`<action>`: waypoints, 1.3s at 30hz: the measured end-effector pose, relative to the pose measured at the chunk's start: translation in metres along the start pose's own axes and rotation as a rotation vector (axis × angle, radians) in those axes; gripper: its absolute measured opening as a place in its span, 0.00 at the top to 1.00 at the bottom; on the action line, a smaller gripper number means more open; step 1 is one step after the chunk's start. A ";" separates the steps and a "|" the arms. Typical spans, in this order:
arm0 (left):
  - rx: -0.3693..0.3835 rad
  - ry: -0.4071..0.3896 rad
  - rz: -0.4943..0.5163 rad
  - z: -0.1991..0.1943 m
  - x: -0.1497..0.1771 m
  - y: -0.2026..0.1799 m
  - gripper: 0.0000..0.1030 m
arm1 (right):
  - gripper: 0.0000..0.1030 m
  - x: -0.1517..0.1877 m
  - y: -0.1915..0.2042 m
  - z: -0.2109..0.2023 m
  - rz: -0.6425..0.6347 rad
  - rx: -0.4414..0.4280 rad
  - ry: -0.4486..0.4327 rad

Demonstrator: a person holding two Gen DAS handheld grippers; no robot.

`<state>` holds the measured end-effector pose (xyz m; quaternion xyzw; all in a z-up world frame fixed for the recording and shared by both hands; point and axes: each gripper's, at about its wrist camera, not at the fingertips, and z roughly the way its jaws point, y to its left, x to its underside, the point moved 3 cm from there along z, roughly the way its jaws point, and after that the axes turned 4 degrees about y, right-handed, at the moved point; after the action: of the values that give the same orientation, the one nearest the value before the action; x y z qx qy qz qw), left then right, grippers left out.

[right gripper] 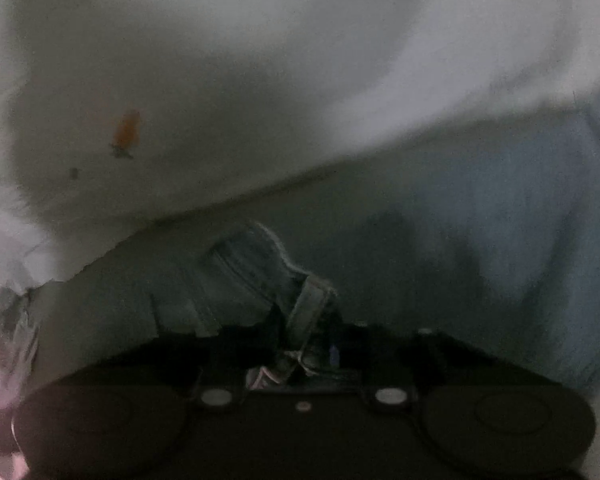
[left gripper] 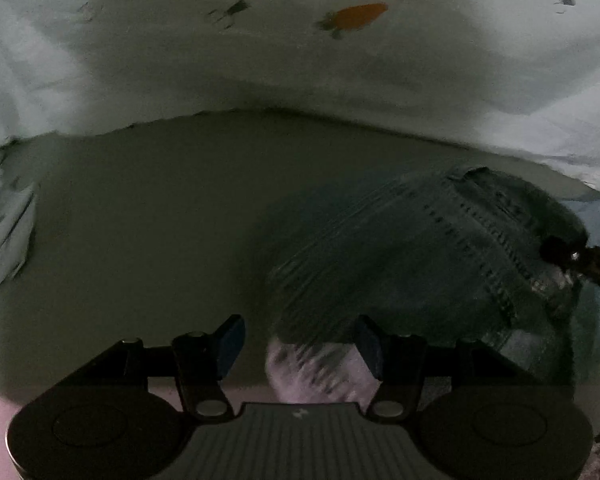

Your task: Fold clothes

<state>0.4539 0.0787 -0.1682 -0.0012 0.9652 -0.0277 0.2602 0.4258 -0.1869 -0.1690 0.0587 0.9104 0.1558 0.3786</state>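
Note:
A dark blue denim garment (left gripper: 420,248) lies blurred on the grey-green surface (left gripper: 160,220), right of centre in the left wrist view. My left gripper (left gripper: 300,348) hangs over its near edge, jaws apart; a pale blurred bit of cloth (left gripper: 312,372) shows low between the fingers, and the pads do not press on it. At the right edge, my right gripper (left gripper: 572,258) grips the denim's seamed edge. In the right wrist view, my right gripper (right gripper: 304,344) is shut on a folded strip of the denim (right gripper: 260,272); its fingertips are dark and hard to make out.
White bedding printed with an orange carrot (left gripper: 360,16) fills the far side and appears again as white bedding (right gripper: 128,132) in the right wrist view. A light blue cloth (right gripper: 520,220) lies to the right. Crumpled pale fabric (left gripper: 4,232) sits at the left edge.

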 end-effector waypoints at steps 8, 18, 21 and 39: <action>0.071 -0.137 0.188 -0.014 -0.027 -0.050 0.26 | 0.80 -0.011 -0.045 -0.079 0.057 0.166 -0.148; 0.078 0.003 0.342 0.027 0.011 -0.101 0.16 | 0.26 0.018 -0.092 -0.050 0.055 0.400 0.030; 0.085 0.023 0.295 0.024 0.021 -0.093 0.12 | 0.21 0.017 -0.086 -0.056 0.056 0.391 0.025; 0.314 0.168 -0.138 0.007 0.071 -0.032 0.02 | 0.20 0.104 -0.056 -0.144 0.093 0.397 0.046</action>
<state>0.3953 0.0453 -0.2081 -0.0245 0.9649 -0.1959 0.1733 0.2513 -0.2513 -0.1612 0.1706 0.9280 -0.0083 0.3310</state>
